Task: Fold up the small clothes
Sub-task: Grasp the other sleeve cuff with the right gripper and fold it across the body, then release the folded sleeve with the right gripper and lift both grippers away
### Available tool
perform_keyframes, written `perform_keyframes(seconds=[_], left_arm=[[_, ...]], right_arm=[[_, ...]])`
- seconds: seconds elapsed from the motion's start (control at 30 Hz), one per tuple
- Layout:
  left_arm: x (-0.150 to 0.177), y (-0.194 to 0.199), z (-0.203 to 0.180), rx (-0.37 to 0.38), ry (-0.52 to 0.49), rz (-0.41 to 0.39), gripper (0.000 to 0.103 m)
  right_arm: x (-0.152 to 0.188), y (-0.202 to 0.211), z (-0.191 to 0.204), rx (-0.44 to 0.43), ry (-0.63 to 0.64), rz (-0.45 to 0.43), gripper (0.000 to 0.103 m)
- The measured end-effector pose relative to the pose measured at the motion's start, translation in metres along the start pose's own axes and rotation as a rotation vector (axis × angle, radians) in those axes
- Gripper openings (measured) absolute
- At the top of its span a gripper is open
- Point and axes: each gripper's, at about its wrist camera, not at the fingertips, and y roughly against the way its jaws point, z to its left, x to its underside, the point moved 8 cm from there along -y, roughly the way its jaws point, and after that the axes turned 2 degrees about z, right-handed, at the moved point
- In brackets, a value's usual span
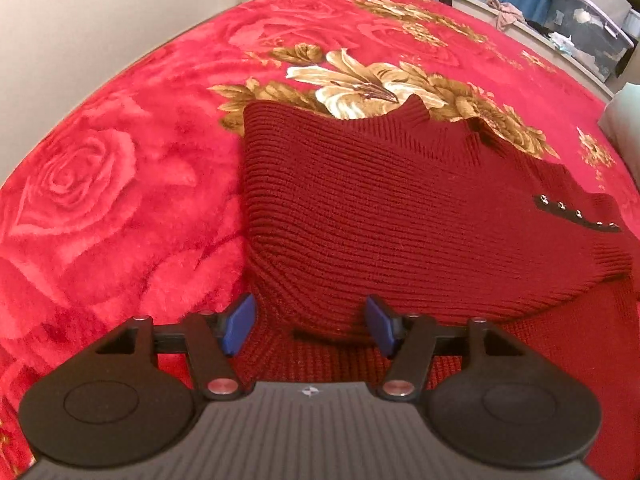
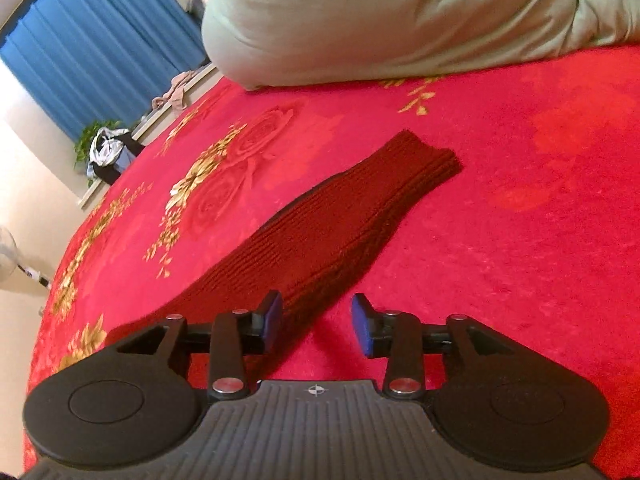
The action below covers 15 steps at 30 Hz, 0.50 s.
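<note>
A dark red knitted sweater [image 1: 380, 208] lies on the red floral blanket [image 1: 100, 200], with one side folded over its body. A black strip with small metal studs [image 1: 576, 214] shows at its right edge. My left gripper [image 1: 311, 324] hovers at the near edge of the folded part, open, its blue pads [image 1: 240, 324] standing apart and pressing on nothing. In the right wrist view one sleeve [image 2: 340, 232] stretches away across the blanket to its ribbed cuff [image 2: 432, 160]. My right gripper [image 2: 318, 322] is open over the sleeve's near end, which passes under the left finger.
A pale green pillow [image 2: 400, 20] lies on the bed beyond the sleeve. Blue curtains [image 2: 100, 48] hang behind a windowsill [image 1: 520, 20] with loose clothes, a plant and a storage box. A beige wall [image 1: 100, 20] borders the bed on the left.
</note>
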Motion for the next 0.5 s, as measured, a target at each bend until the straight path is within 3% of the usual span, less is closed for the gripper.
perform_keyframes(seconds=[0.23,0.33,0.5], left_arm=[[0.0,-0.004,0.0,-0.003,-0.02,-0.001,0.068],[0.0,-0.004,0.0,-0.002,-0.018,0.0,0.069],[0.0,-0.004,0.0,-0.001,-0.017,0.0,0.069]], right_arm=[[-0.01,-0.019,-0.002,-0.002,-0.094,0.0,0.042],[-0.011,-0.023,-0.002,0.019,-0.086,-0.005,0.016],[-0.023,0.0,0.024,0.083,0.026,-0.143,0.013]])
